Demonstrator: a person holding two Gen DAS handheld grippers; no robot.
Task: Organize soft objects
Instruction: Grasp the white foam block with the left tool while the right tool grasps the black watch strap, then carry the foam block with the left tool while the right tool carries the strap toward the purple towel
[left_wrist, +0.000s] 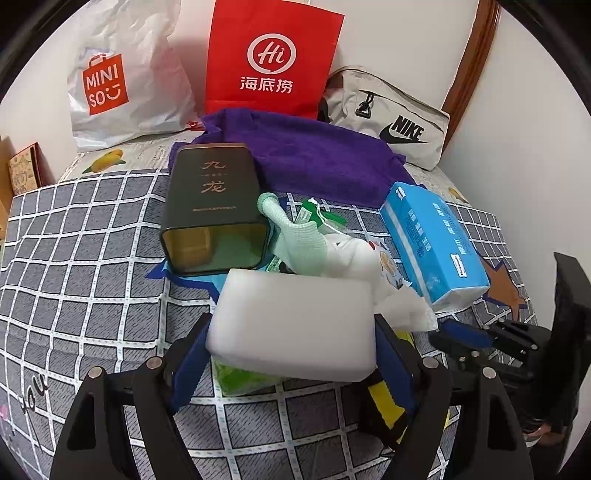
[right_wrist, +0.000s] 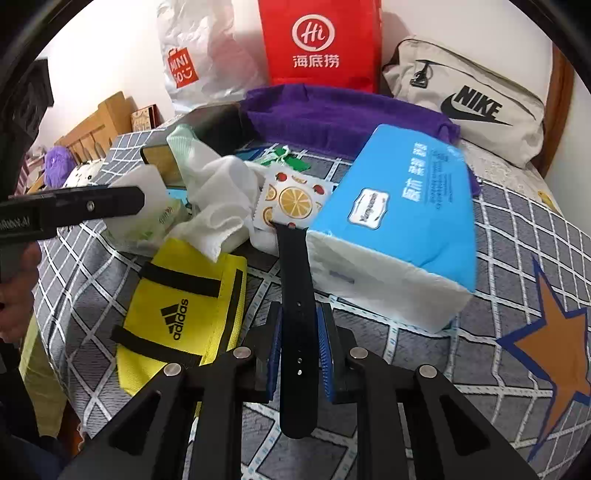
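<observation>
The left gripper (left_wrist: 291, 347) holds its fingers wide around a white rectangular foam sponge block (left_wrist: 295, 325), squeezing its ends to lift it off the clutter mid-bed. The right gripper (right_wrist: 301, 354) pinches a black rubber watch strap (right_wrist: 295, 295) between nearly closed fingers, drawing it from beside the blue tissue pack (right_wrist: 399, 229) near the bed's right edge, probably to sort it.

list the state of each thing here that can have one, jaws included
left gripper: jaws shut on white sponge block
right gripper: jaws shut on black strap
dark tin: on its side, open end empty
blue tissue pack: lying flat, unopened
red paper bag: upright
</observation>
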